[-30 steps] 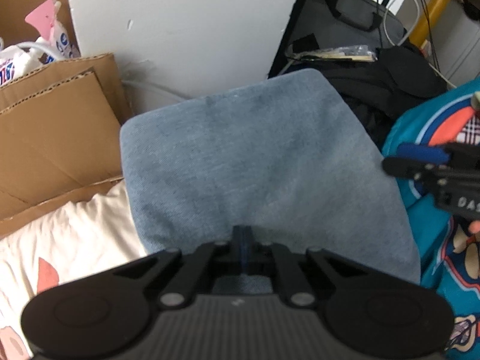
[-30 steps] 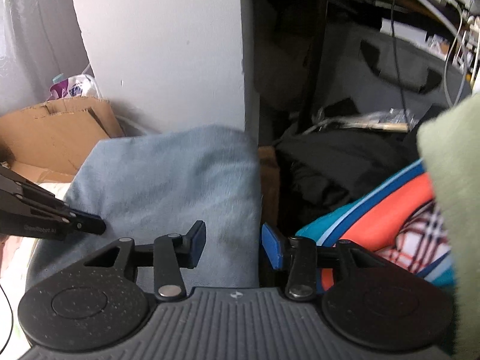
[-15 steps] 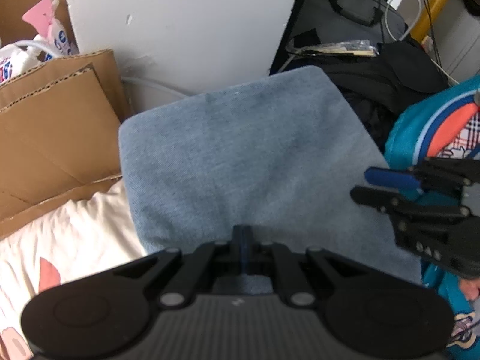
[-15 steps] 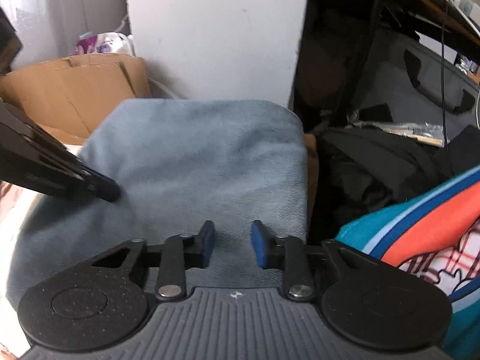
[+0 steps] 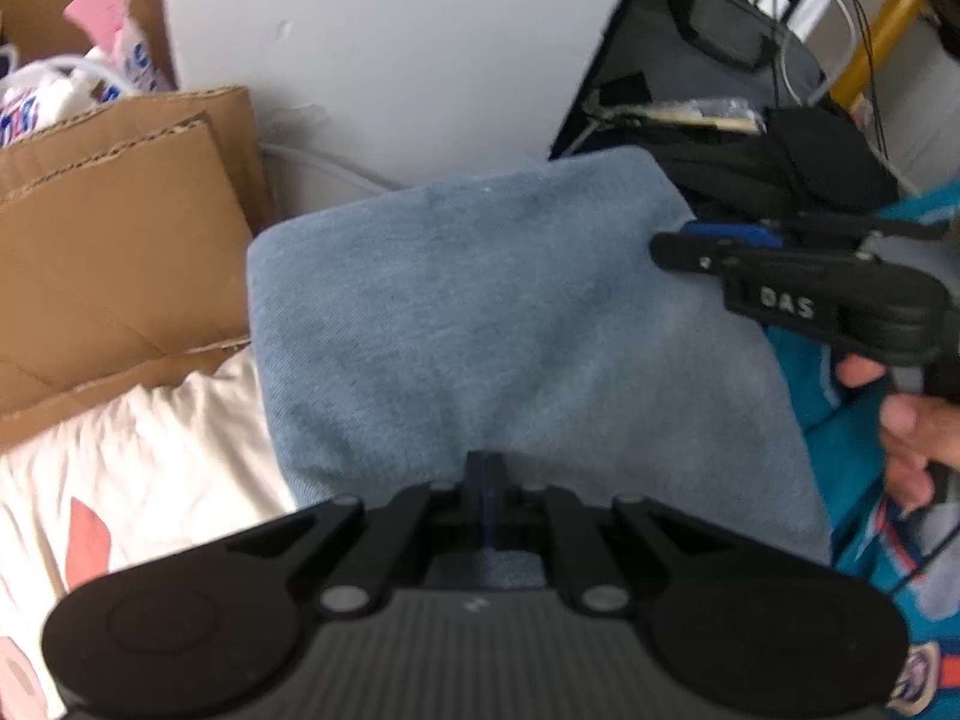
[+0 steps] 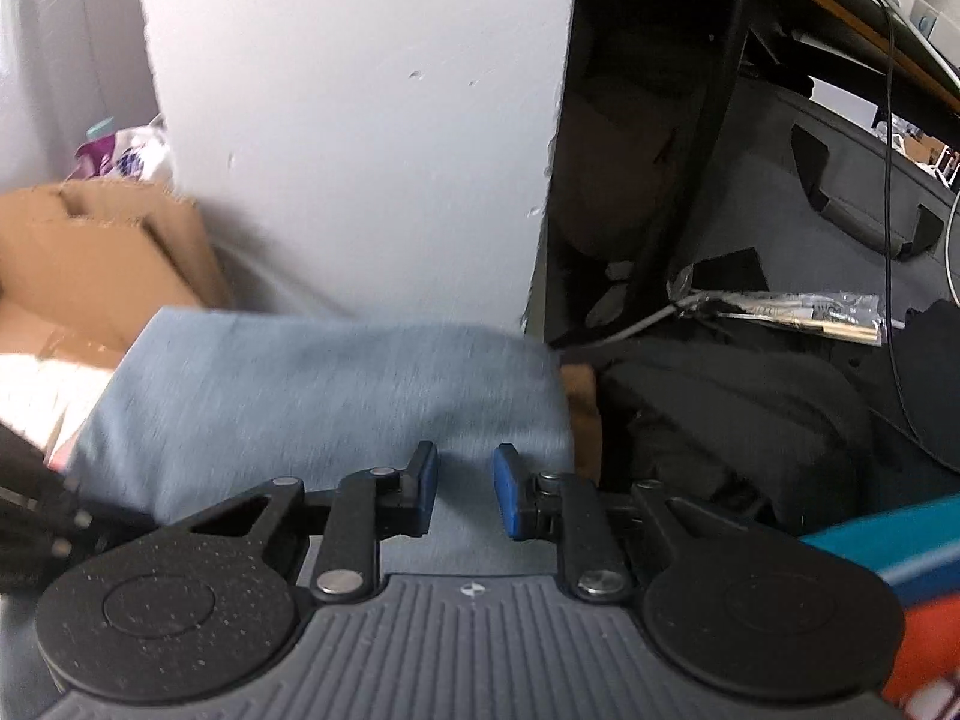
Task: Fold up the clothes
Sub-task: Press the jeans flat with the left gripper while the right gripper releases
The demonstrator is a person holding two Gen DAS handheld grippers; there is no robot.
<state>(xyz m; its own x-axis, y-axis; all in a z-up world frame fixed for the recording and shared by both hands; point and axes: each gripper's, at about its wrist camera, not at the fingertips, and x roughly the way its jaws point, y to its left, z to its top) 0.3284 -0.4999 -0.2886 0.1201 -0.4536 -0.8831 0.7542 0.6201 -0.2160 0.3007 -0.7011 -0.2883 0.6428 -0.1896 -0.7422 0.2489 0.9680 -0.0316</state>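
folded garment [image 5: 516, 324]: blue matt woven cloth | box [image 5: 114, 228]: brown corrugated cardboard | gripper fingertips [image 6: 507, 492]: blue smooth pads

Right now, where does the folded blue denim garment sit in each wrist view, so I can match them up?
Left wrist view: the folded blue denim garment fills the centre, its near edge at the shut left gripper.
Right wrist view: it lies lower left of centre, ahead of and under the right gripper.
Shared landmark: the white wall panel behind it.
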